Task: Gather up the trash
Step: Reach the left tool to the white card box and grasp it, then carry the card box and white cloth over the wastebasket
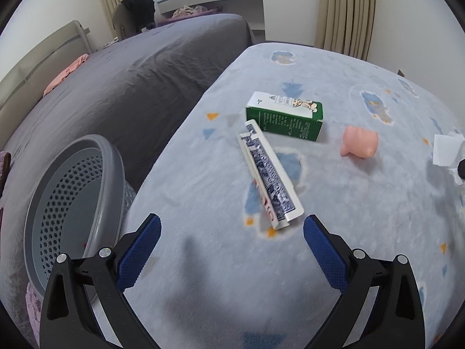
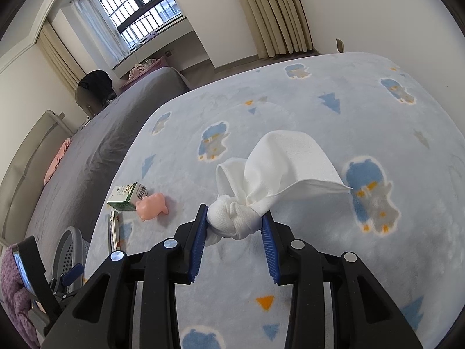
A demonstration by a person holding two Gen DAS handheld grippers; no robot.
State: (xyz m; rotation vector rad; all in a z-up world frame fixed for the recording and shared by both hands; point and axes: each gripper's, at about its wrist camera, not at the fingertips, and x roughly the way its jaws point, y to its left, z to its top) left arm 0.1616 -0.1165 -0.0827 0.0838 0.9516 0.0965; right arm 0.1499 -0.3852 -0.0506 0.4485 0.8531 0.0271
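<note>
Right gripper [image 2: 234, 220] jaws clamp the knotted tissue [image 2: 270, 180]; left gripper [image 1: 232, 229] jaws gape near the blanket's [image 1: 203, 174] edge.

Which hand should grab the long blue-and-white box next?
Left. Its tongs are open and empty, right by the box. The right tongs are pinching the white tissue.

This is a home bedroom: a bed [image 1: 130, 67] under a grey sheet with a padded headboard [image 1: 43, 55] stands beside a penguin-printed fleece blanket [image 2: 319, 110], with beige curtains [image 2: 273, 11] and a barred window [image 2: 136, 3] above a ledge.
</note>
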